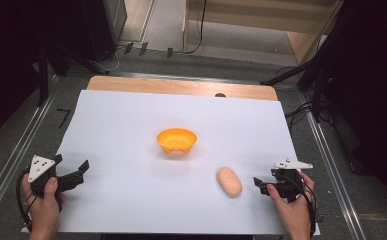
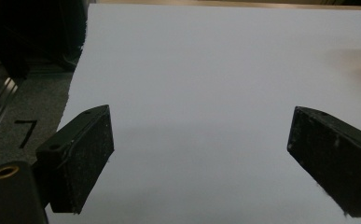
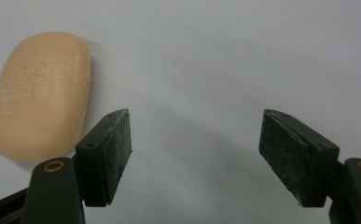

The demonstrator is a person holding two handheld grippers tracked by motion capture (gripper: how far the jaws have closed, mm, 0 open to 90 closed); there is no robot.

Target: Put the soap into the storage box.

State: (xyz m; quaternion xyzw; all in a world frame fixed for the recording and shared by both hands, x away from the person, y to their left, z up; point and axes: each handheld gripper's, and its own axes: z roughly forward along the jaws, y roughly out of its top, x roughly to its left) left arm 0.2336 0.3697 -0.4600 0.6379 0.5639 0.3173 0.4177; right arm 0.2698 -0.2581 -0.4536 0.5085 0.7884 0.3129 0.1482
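High view: on the white surface (image 1: 131, 125) a tan oval soap bar (image 1: 229, 181) lies near the front edge, toward the right corner; the right gripper (image 1: 259, 185) sits just beside it, apart, jaws spread. An orange bowl (image 1: 176, 140) stands mid-surface. The left gripper (image 1: 81, 170) rests near the front left corner, jaws spread.

Left gripper view: jaws stand wide apart over bare surface, nothing between them.

Right gripper view: the jaws are parted and empty; the soap bar (image 3: 40, 93) lies outside the left jaw, close beside it
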